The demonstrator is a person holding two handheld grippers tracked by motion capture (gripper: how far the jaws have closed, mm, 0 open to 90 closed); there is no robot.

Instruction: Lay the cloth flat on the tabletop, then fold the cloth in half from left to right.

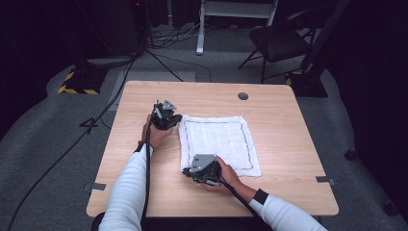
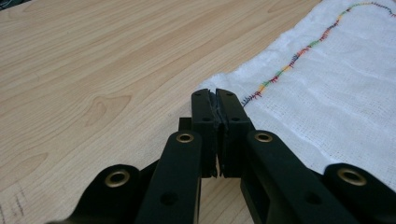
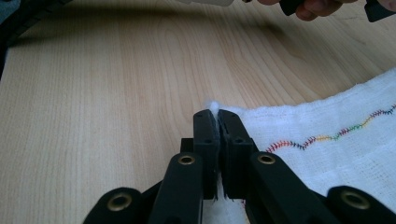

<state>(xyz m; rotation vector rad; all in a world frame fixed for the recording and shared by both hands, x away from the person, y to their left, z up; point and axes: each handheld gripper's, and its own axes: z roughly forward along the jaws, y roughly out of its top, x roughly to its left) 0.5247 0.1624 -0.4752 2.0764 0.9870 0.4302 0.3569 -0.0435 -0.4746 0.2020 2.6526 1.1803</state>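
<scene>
A white cloth (image 1: 216, 139) with a coloured stitched border lies flat in the middle of the wooden table (image 1: 288, 125). My left gripper (image 1: 179, 119) is at the cloth's far left corner. In the left gripper view its jaws (image 2: 215, 94) are shut, with the cloth's (image 2: 336, 84) edge running in between them. My right gripper (image 1: 186, 171) is at the near left corner. Its jaws (image 3: 214, 113) are shut on that corner, and a white tuft of cloth (image 3: 336, 121) pokes out past the tips.
A round hole (image 1: 243, 96) sits in the table near the far edge. Beyond the table a folding chair (image 1: 279, 41) and a white stand (image 1: 235, 19) are on the floor, with cables (image 1: 120, 82) trailing at the left. The other hand (image 3: 317, 7) shows at the top of the right gripper view.
</scene>
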